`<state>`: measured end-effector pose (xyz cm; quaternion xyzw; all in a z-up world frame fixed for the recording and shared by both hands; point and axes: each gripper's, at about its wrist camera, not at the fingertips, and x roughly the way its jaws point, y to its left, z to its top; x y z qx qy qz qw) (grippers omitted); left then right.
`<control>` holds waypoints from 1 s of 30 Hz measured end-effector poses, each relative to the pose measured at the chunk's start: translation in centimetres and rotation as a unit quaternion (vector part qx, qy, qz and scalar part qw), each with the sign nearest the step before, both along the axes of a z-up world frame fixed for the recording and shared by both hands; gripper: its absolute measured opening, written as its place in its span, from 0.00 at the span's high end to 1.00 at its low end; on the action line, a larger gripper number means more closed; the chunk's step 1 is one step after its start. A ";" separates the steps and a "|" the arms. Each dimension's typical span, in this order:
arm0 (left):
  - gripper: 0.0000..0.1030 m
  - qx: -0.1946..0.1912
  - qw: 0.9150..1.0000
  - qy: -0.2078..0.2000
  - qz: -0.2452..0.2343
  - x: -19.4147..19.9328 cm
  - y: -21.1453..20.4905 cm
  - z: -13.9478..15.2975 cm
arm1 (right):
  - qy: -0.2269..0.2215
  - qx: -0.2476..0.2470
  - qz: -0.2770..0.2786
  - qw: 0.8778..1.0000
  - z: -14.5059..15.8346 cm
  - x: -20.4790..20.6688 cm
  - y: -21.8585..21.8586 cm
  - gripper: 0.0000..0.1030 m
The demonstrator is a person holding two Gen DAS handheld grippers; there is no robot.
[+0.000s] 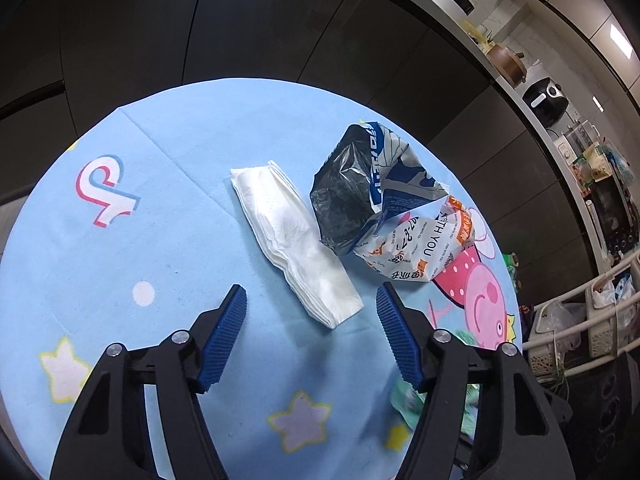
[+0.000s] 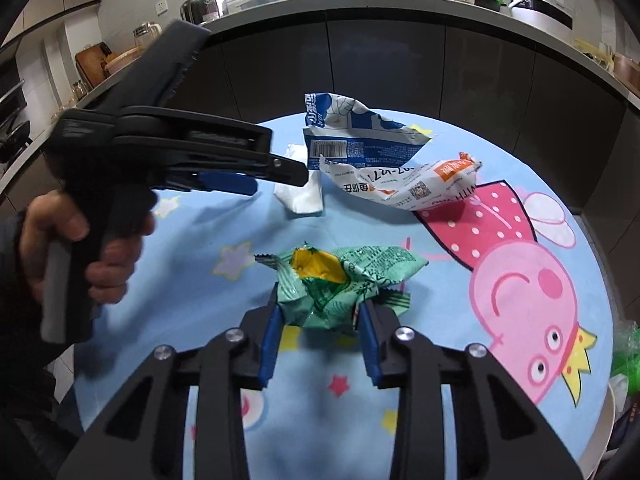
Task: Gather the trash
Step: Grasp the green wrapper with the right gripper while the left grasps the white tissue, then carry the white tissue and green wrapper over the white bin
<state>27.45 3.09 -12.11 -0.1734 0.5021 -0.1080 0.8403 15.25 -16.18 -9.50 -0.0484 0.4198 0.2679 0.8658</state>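
Three wrappers (image 2: 344, 280), one napkin (image 1: 294, 240), right tongs (image 2: 320, 308) gripping green wrapper, left tongs (image 1: 312, 296) open.

Your right gripper (image 2: 320, 314) points steeply down at the table, its blue pads pressed on both sides of the green wrapper (image 2: 340, 280). Your left gripper (image 1: 312, 300) also tilts down, jaws apart with nothing between them. In the right wrist view your left hand (image 2: 80, 248) wraps its pistol handle, fingers curled.
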 end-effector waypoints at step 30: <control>0.98 0.072 0.997 -0.023 -0.023 -14.0 -1.6 4.3 | -0.018 0.069 -0.065 0.995 3.0 -7.4 -3.5 0.66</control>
